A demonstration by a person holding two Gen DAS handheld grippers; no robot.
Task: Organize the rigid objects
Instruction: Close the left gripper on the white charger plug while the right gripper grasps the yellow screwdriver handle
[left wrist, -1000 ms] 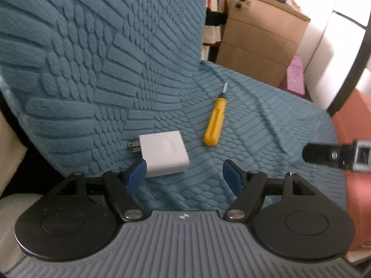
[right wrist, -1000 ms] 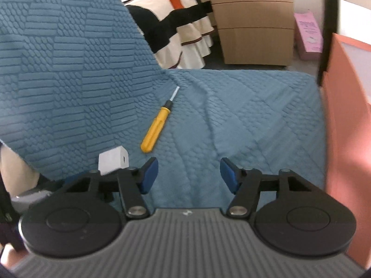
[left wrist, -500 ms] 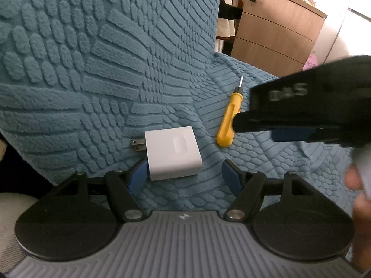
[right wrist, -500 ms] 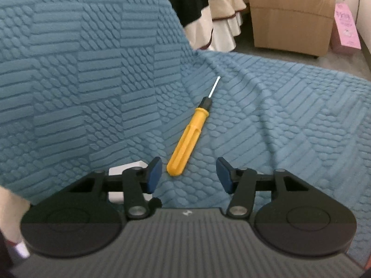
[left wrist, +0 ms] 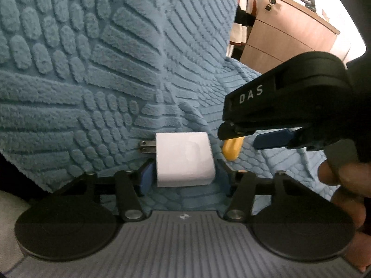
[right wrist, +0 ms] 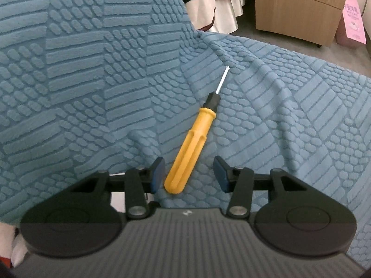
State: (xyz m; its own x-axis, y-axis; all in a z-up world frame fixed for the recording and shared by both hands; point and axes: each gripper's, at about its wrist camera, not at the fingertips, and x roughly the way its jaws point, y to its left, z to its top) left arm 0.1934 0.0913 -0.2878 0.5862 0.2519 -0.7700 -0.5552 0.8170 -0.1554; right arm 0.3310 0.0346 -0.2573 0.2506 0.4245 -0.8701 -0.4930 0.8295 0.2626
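A white plug adapter [left wrist: 184, 158] lies on the blue textured cover, prongs pointing left. My left gripper [left wrist: 185, 177] is open with the adapter between its blue pads, which do not press it. A yellow-handled screwdriver [right wrist: 191, 147] lies on the cover with its metal tip pointing away. My right gripper [right wrist: 189, 173] is open, its pads either side of the handle's butt end, not touching. In the left wrist view the right gripper's black body [left wrist: 289, 102] hangs over the screwdriver, whose yellow butt [left wrist: 231, 149] alone shows.
The blue cover [right wrist: 92, 69] rises steeply at the left and back. A wooden drawer unit [left wrist: 285, 37] and a pink box [right wrist: 353, 22] stand beyond the cover's far edge. Striped fabric [right wrist: 215, 2] hangs behind. My hand [left wrist: 345, 185] holds the right gripper.
Both grippers have moved forward and down. The adapter now sits between the left pads. The right gripper has closed in on the screwdriver's butt end and now blocks much of the left view.
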